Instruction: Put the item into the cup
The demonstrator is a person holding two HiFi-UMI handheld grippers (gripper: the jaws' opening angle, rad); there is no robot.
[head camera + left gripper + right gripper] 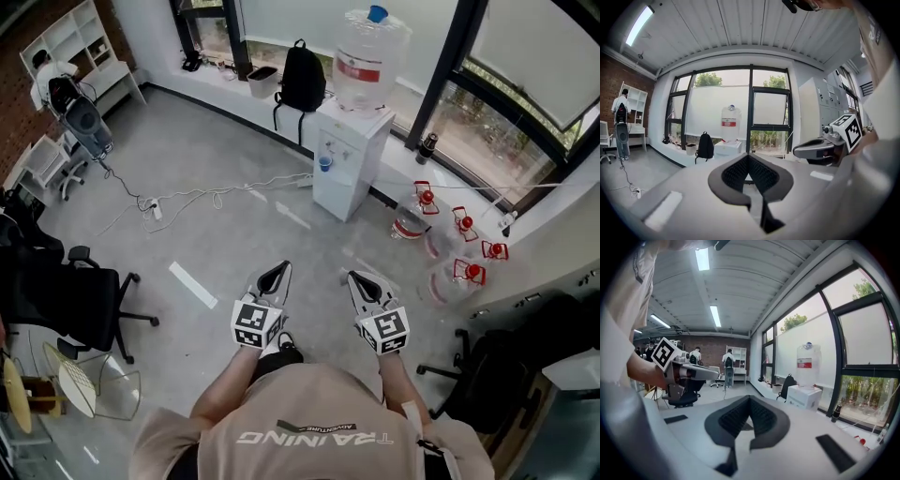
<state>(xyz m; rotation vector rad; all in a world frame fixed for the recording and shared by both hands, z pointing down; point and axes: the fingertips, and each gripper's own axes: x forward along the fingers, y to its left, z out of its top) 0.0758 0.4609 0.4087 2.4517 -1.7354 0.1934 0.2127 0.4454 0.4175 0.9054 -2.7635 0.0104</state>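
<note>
Left tool [279,271], right tool [358,279], jaws together

Daylight enters through the windows [712,105] and lights the room evenly. Ceiling strips [704,258] burn out to white. All views bend strongly at the edges, with dark corners. Close to the lens, the jaws are soft and blurred.
</note>
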